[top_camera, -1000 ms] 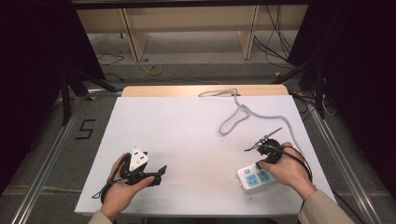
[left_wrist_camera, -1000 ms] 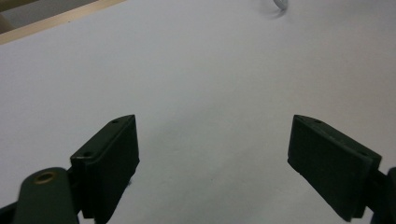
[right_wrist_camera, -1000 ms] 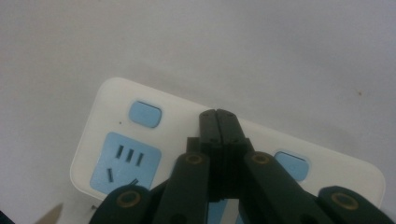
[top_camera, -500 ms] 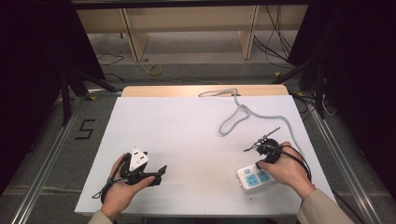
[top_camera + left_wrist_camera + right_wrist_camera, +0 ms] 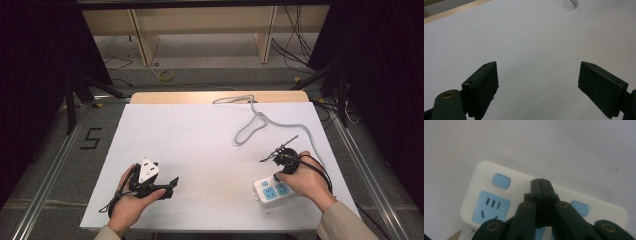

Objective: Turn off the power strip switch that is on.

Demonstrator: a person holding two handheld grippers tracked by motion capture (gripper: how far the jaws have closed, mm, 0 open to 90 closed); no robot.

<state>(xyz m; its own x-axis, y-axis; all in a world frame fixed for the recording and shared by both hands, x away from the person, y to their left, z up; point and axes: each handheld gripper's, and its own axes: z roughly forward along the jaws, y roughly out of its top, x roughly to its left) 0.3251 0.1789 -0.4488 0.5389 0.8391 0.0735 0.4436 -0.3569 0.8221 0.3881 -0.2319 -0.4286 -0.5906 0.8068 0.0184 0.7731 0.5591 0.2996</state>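
Two hands come in at the near edge of the white table (image 5: 210, 130), and each one holds a black gripper. The left hand (image 5: 131, 205) holds the left gripper (image 5: 169, 186) low over the near left part of the table, with a grey three-cornered plate on top of it. The right hand (image 5: 305, 179) holds the right gripper (image 5: 276, 176) over the white power strip (image 5: 272, 189), which lies near the front right corner.

The left gripper view shows what the high view is too far off to show: the left gripper (image 5: 537, 82) has its jaws wide apart, with only bare white table between them. The right gripper view shows the right gripper (image 5: 540, 182) with its jaws pressed together and nothing between them (the tips hang right over the middle of the power strip (image 5: 489, 187)). It also shows the strip's blue sockets and small blue buttons up close.

Farther back, the grey cable (image 5: 260, 120) runs from the strip along the right side, makes a loop past the middle, and goes off the far edge by the wooden strip (image 5: 215, 96). The whole middle and far left of the table is open room. Metal rails run along both sides, and past the table is a floor with wires.
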